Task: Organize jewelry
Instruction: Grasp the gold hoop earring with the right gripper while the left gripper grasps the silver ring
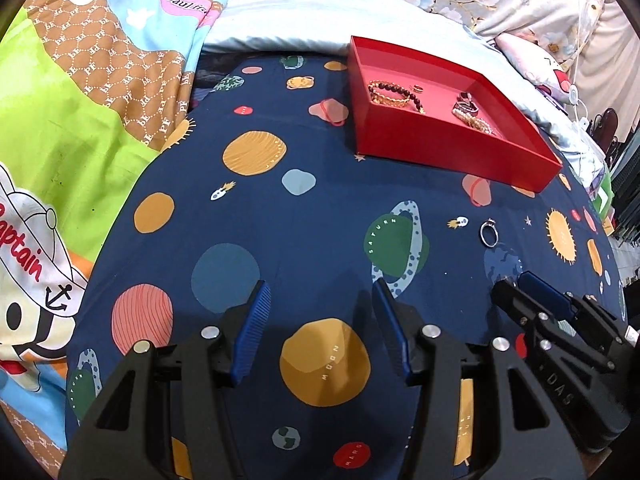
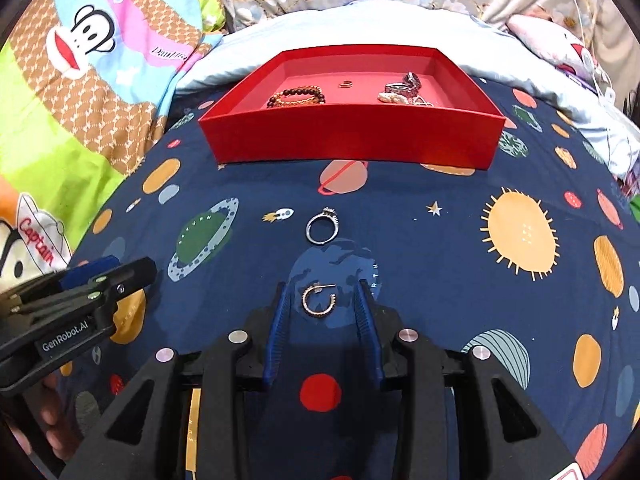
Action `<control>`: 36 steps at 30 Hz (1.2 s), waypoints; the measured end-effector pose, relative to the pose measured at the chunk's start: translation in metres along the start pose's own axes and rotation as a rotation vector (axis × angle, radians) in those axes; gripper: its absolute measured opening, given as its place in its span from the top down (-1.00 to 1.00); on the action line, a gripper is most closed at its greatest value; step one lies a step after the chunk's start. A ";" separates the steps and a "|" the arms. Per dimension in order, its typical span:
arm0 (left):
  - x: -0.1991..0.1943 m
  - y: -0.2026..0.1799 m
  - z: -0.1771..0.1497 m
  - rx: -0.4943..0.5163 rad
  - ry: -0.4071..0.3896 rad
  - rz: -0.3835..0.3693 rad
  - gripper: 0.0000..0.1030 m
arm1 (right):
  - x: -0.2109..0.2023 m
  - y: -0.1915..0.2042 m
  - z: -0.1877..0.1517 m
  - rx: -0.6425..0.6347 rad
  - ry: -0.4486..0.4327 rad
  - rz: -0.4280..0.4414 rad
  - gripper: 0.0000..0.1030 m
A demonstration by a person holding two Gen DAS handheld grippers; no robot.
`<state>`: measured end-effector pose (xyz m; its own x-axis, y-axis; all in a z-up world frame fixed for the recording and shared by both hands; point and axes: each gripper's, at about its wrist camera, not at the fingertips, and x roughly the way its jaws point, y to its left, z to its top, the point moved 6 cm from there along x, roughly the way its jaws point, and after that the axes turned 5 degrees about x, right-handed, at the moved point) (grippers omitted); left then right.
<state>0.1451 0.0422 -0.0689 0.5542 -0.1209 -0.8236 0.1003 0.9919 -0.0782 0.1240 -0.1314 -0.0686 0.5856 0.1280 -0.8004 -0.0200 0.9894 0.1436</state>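
Observation:
A gold hoop earring (image 2: 306,303) lies flat on the space-print sheet, between the blue pads of my right gripper (image 2: 322,288). The pads stand apart from it on both sides, so the gripper is open. Just beyond it lies a silver ring (image 2: 330,213), which the left wrist view also shows as the ring (image 1: 491,222). Farther back sits the red tray (image 2: 352,140), holding beaded bracelets (image 2: 298,96), a small ring and more jewelry. My left gripper (image 1: 320,292) hovers open over the sheet with nothing between its fingers, to the left of the right gripper (image 1: 514,280).
The navy planet-print sheet (image 1: 280,200) covers the bed. A bright cartoon blanket (image 1: 80,140) is bunched along the left, with a pale pillow (image 1: 280,20) and floral bedding behind the tray (image 1: 440,148). The bed edge drops off at the right. A hand (image 2: 52,400) holds the left gripper (image 2: 120,270).

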 end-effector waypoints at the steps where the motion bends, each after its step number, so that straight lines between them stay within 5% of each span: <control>1: 0.000 0.000 0.000 0.000 0.000 0.000 0.01 | 0.000 0.000 0.000 -0.007 -0.003 -0.009 0.37; 6: 0.000 -0.001 0.000 -0.001 0.001 -0.001 0.01 | 0.000 -0.006 0.001 -0.002 -0.017 -0.024 0.68; 16: 0.000 -0.032 0.006 0.072 0.001 -0.069 0.01 | -0.021 -0.044 -0.003 0.101 -0.042 -0.041 0.69; 29: 0.033 -0.121 0.037 0.176 0.005 -0.202 0.02 | -0.047 -0.093 -0.006 0.209 -0.066 -0.047 0.69; 36: 0.042 -0.135 0.041 0.210 -0.023 -0.166 0.14 | -0.047 -0.106 -0.005 0.248 -0.070 -0.016 0.69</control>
<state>0.1891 -0.0989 -0.0698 0.5345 -0.2846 -0.7958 0.3593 0.9288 -0.0908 0.0940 -0.2415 -0.0489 0.6388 0.0993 -0.7630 0.1836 0.9433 0.2765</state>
